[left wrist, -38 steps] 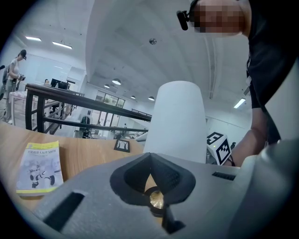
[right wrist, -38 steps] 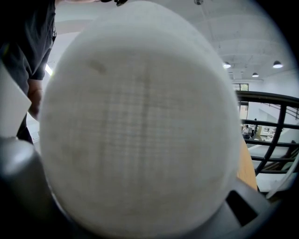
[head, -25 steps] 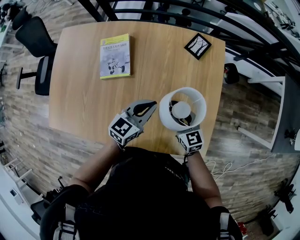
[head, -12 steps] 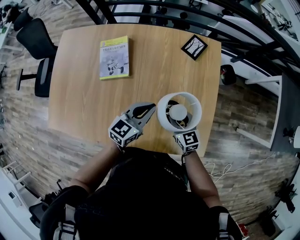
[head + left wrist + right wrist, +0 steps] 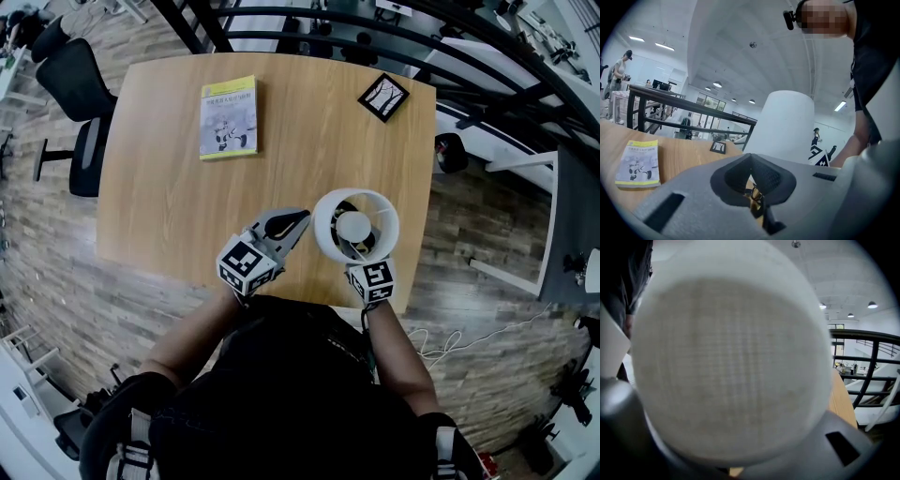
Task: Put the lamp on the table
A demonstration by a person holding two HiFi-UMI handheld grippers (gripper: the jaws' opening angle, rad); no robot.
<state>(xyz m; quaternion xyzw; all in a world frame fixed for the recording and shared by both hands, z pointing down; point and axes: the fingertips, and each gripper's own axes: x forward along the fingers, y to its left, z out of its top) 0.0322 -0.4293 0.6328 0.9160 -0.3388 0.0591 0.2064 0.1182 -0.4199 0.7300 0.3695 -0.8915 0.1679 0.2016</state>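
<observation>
the white drum-shaded fabric lamp (image 5: 354,225) is at the near right corner of the light wooden bench (image 5: 169,187), its shade clasped wide by the right claw (image 5: 367,266) — light, soft, easily dented, so squeeze gently. the left claw (image 5: 291,223) is closed and empty — just beside.

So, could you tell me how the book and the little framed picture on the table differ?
The book is larger than the framed picture. The book is a rectangle with a yellow-green cover; the framed picture is square with a black frame, turned cornerwise. The book lies toward the table's far left, the framed picture at its far right corner. Both rest on the wood.
</observation>
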